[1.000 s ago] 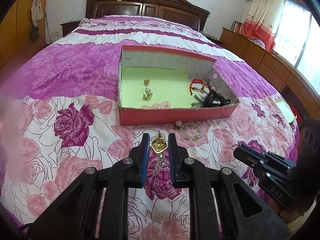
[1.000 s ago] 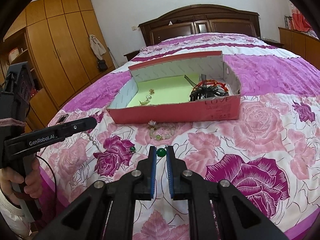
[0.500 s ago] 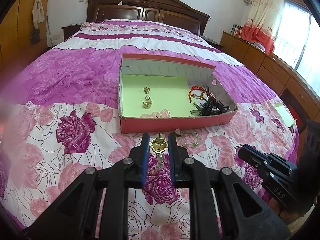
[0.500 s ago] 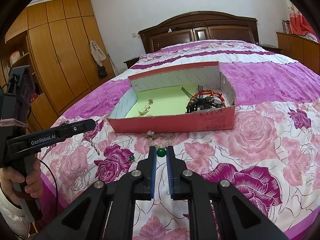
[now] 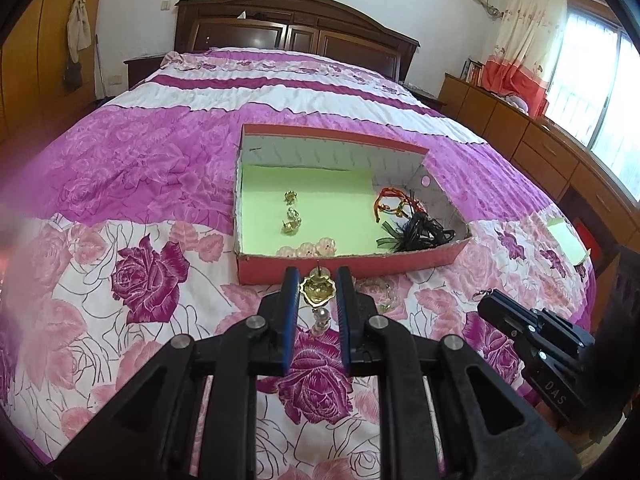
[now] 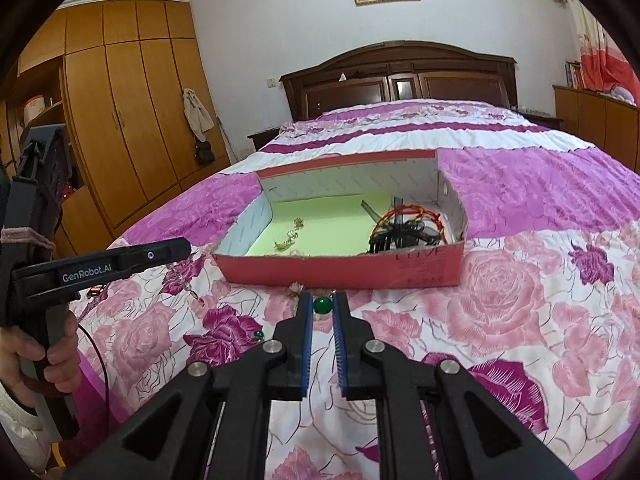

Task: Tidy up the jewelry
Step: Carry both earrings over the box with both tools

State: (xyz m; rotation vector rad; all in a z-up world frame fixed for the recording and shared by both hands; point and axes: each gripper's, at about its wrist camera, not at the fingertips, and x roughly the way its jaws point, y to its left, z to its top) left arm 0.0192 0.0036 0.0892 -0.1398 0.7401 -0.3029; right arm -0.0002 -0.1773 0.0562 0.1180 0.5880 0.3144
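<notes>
Since a second ago we have carried both pieces closer to the red box point(image 5: 420, 266), whose near wall now sits just beyond our fingertips in both wrist views. Our left gripper point(image 5: 318, 286) has its jaws closed on a gold pendant earring point(image 5: 318, 291); the gold plaque is pinched between the blue pads, its hook pokes up above them and a string of pale beads hangs below. Our right gripper point(image 6: 322, 305) has its jaws closed on a green bead point(image 6: 322, 305), held right at the tips; we cannot tell what else belongs to that piece.

Both hover above the bedspread point(image 5: 152, 280), pink and purple roses on white. Just past the left jaws, a clear beaded bracelet point(image 5: 380, 294) lies on the bedspread against the box's near wall. A second small green bead point(image 6: 259, 335) rests on the cloth left of the right jaws.

Inside the box, on the pale green lining point(image 5: 320, 196), three small gold pieces point(image 5: 291, 216) lie in a row toward the left, pink flower pieces point(image 5: 316, 248) lie along the near wall, and a tangle of red and black cords point(image 5: 408, 224) fills the right end.

A dark wooden headboard point(image 6: 400, 76) stands at the far end of the bed.
</notes>
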